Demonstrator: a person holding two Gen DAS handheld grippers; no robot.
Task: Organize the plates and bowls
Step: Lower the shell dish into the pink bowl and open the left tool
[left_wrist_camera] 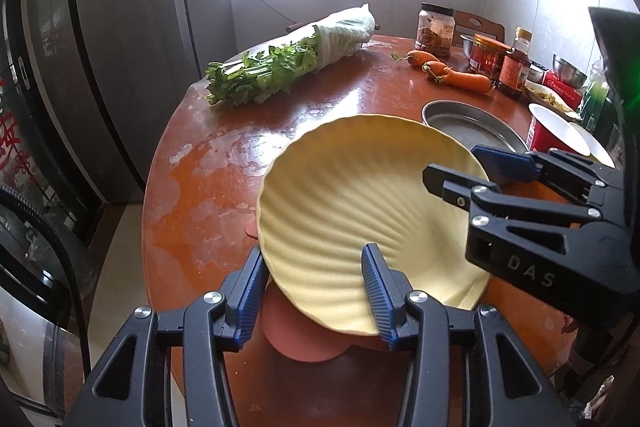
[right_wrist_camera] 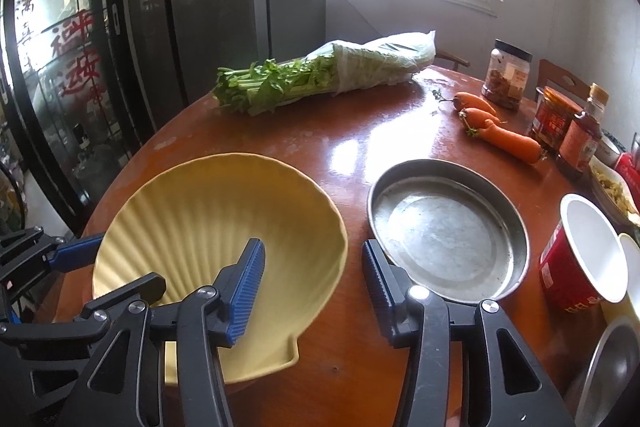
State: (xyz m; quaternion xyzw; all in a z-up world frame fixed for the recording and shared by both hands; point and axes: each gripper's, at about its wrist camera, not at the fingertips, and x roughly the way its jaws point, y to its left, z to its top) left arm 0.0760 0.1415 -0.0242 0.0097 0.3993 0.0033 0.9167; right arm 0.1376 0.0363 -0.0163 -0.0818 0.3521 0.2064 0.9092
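Left tongs point(left_wrist_camera: 316, 291) straddle the near rim of the yellow shell plate point(left_wrist_camera: 360, 195) at frame centre, pads not pressing. The plate rests on a pink dish point(left_wrist_camera: 300, 343) on the bench point(left_wrist_camera: 200, 187). Right tongs point(right_wrist_camera: 312, 287) are released over its right edge; the metal pan point(right_wrist_camera: 448, 227) lies just beside, likely next for stacking.

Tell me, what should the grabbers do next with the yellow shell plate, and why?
Probably back both grippers away. The yellow shell plate already sits on a pink plate, and the left gripper and right gripper both straddle its rim, jaws open, not pinching it.
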